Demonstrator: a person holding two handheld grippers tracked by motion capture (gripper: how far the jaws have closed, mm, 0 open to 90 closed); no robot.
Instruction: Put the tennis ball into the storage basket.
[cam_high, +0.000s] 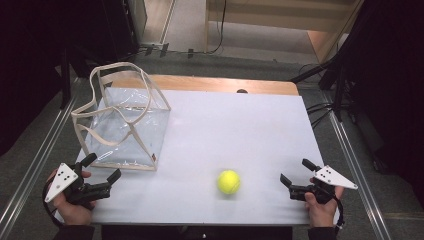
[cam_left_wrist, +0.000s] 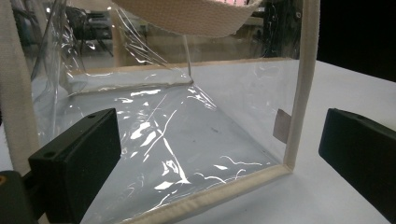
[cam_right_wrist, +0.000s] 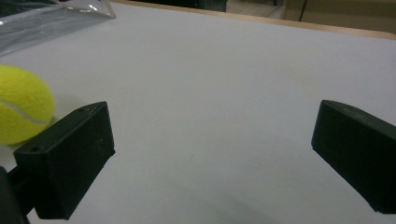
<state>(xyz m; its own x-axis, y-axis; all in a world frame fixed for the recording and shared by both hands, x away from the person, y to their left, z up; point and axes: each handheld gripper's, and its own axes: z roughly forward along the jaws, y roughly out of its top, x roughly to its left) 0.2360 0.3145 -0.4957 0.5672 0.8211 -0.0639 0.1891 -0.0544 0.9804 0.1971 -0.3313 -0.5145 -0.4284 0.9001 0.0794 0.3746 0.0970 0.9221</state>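
Both hands rest at the table's (cam_high: 260, 125) near edge, claws spread and empty. Ball (cam_high: 228, 181) lies between them, nearer the right claw (cam_high: 295, 178), to its left; left claw (cam_high: 102, 176) faces the clear bag (cam_high: 125, 127) just beyond it.

No text, brand, number or sign can be read anywhere. The clear plastic bag with cream fabric trim (cam_left_wrist: 187, 140) carries a small tag (cam_left_wrist: 281, 126) on its side seam at the right of the left gripper view, but the tag shows blank and blurred. The yellow tennis ball (cam_right_wrist: 21, 109), at the left of the right gripper view, shows just a pale seam, no lettering.
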